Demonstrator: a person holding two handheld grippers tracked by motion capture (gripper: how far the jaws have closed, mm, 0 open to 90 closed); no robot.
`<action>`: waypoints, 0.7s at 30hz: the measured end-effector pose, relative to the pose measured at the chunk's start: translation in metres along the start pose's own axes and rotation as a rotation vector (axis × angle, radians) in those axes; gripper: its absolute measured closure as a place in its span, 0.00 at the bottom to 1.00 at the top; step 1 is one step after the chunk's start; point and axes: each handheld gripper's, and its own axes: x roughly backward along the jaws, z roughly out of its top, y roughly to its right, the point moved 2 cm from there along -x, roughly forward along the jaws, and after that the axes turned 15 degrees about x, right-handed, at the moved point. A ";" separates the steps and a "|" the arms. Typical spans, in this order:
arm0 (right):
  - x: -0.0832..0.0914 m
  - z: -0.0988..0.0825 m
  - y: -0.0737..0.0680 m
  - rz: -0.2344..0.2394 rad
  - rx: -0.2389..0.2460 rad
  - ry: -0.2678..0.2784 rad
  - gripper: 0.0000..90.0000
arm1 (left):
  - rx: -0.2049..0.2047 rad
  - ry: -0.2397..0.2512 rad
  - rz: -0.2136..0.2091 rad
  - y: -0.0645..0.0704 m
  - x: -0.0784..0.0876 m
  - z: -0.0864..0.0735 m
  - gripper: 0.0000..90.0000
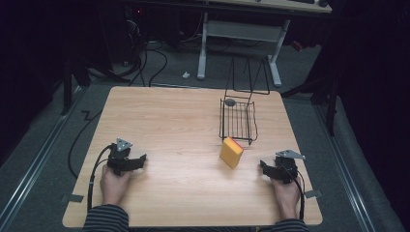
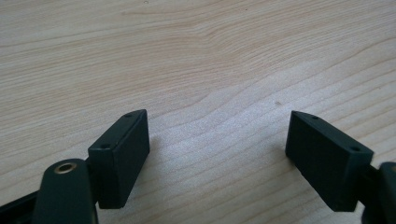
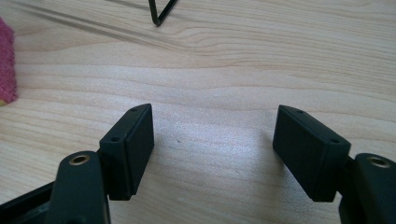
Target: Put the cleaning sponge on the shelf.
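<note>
In the high view a yellow sponge (image 1: 231, 152) stands tilted on the wooden table (image 1: 169, 125), just in front of a black wire basket (image 1: 238, 120) and touching its near edge; no label or writing can be read on either. The left gripper (image 1: 140, 161) and right gripper (image 1: 263, 166) rest near the table's front, well apart. In the left gripper view the left gripper (image 2: 217, 140) has its jaws spread over bare wood. In the right gripper view the right gripper (image 3: 213, 135) likewise gapes with nothing between its jaws, the sponge's pink face (image 3: 6, 65) at the left edge.

High view overhead, facing forward-down; gripper views skim table (image 1: 169, 125) close; tabletop shared.
</note>
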 end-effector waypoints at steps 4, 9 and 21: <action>0.002 0.000 -0.002 -0.017 0.014 0.011 0.36 | 0.000 0.000 0.000 0.000 0.000 0.000 0.25; 0.008 -0.002 0.000 -0.028 -0.004 0.063 0.41 | 0.000 0.000 0.000 0.000 0.000 0.000 0.25; 0.024 0.002 -0.003 -0.007 -0.033 0.122 0.44 | 0.001 0.000 0.000 0.000 0.000 0.000 0.25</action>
